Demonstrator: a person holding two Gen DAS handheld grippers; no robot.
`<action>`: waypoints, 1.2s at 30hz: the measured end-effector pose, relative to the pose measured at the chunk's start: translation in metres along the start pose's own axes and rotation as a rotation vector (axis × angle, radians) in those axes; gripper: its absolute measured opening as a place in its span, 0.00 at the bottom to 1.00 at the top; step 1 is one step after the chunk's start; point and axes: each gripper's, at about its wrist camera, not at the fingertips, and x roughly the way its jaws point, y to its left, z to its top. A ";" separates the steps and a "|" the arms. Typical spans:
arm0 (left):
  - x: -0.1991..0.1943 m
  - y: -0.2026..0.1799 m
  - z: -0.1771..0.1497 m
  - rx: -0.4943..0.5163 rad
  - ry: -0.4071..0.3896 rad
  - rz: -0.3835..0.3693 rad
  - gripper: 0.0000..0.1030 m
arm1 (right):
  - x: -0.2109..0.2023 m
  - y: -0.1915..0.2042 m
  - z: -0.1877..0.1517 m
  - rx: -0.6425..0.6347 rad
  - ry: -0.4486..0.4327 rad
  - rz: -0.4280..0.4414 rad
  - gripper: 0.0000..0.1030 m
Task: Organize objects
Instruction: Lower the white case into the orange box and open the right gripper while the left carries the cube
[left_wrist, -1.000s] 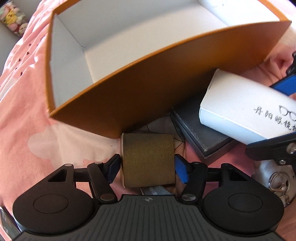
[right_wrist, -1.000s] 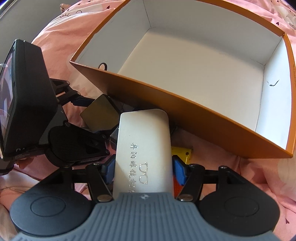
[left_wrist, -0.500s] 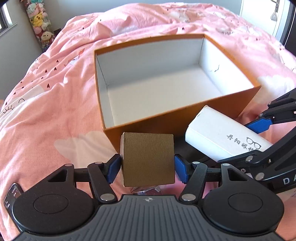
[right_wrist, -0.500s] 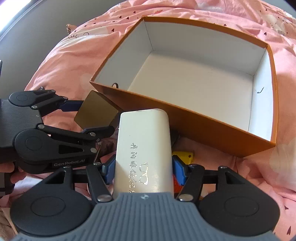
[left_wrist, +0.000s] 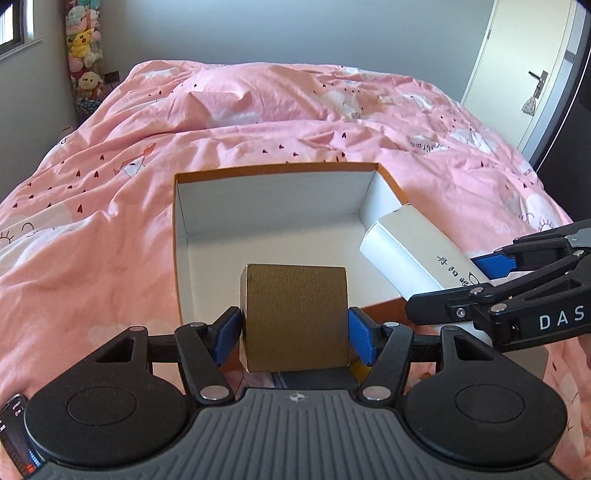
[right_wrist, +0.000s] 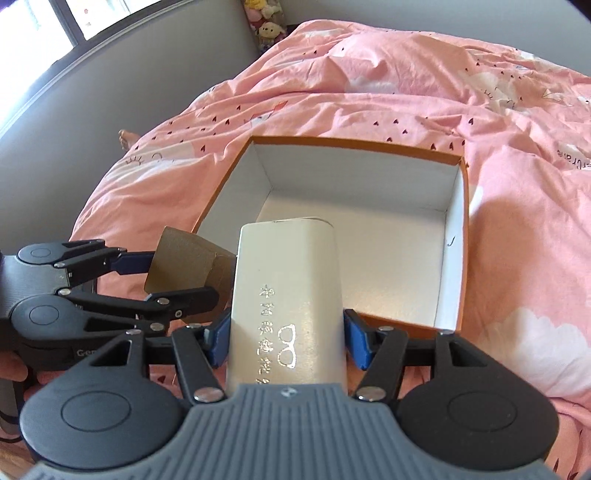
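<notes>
A brown box (left_wrist: 295, 317) is clamped across its side faces between the blue pads (left_wrist: 360, 339) of the left gripper (left_wrist: 293, 338), and a white case (right_wrist: 286, 306) is pinched the same way by the right gripper (right_wrist: 284, 341). Both are held above the near edge of an open orange carton (left_wrist: 388, 182) that lies on a pink duvet (left_wrist: 110, 192); the carton's white inside appears bare.

The brown box is judged light and stiff (textured card, by the look of it), so a grip on opposite flat faces should suffice; its corners could dent under hard pressure. The white case is longer and smooth, and is judged more likely to slip or swing if it is taken near one end, so a hold near its middle is advised.

Silver Chinese characters and a spectacles outline are printed on the case. "DAS" is read on the right gripper in the left view, and "Gen" on the left gripper in the right view.
</notes>
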 end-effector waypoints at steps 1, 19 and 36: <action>0.003 -0.001 0.005 -0.001 -0.014 -0.008 0.69 | 0.000 -0.004 0.004 0.011 -0.014 -0.008 0.61; 0.096 0.027 0.058 -0.105 0.048 -0.030 0.69 | 0.104 -0.059 0.089 0.148 -0.051 -0.192 0.61; 0.141 0.025 0.041 -0.059 0.151 0.006 0.69 | 0.189 -0.065 0.073 0.137 0.217 -0.367 0.62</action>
